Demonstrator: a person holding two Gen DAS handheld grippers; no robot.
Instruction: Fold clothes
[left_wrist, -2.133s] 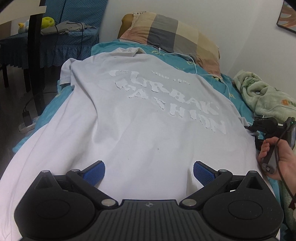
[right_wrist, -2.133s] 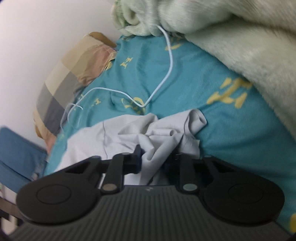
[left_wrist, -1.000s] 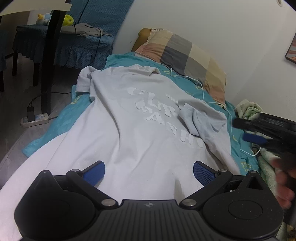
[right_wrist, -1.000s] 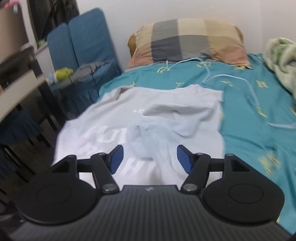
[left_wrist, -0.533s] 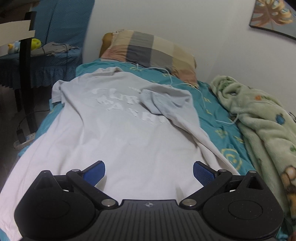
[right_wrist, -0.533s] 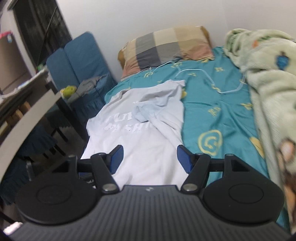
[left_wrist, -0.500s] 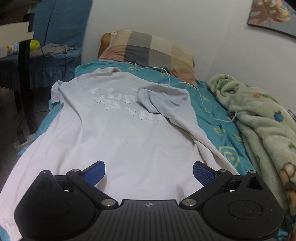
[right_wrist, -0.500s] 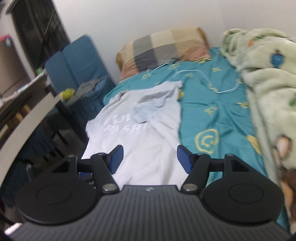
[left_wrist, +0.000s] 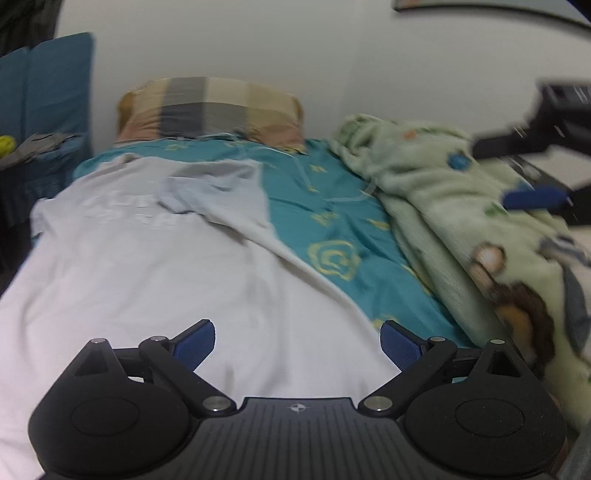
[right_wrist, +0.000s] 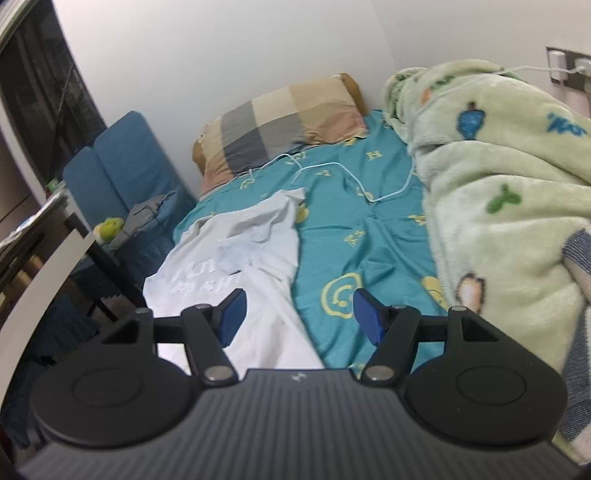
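A pale grey T-shirt (left_wrist: 155, 266) with white lettering lies flat on the teal bed sheet (left_wrist: 332, 221). Its right sleeve (left_wrist: 207, 188) is folded inward across the chest. My left gripper (left_wrist: 297, 343) hovers open over the shirt's lower part, holding nothing. In the right wrist view the same T-shirt (right_wrist: 251, 258) lies ahead and left. My right gripper (right_wrist: 299, 317) is open and empty above the shirt's right edge and the sheet. In the left wrist view the right gripper (left_wrist: 535, 195) shows blurred at the far right.
A plaid pillow (left_wrist: 210, 107) sits at the head of the bed. A green fleece blanket (right_wrist: 498, 192) is heaped along the right side. A white cable (right_wrist: 354, 184) trails over the sheet. Blue chairs (right_wrist: 122, 166) and a desk edge (right_wrist: 40, 273) stand left.
The right gripper let go of the sleeve, now folded over the chest, then pulled back and rose. The left gripper swung right, bringing the blanket into view.
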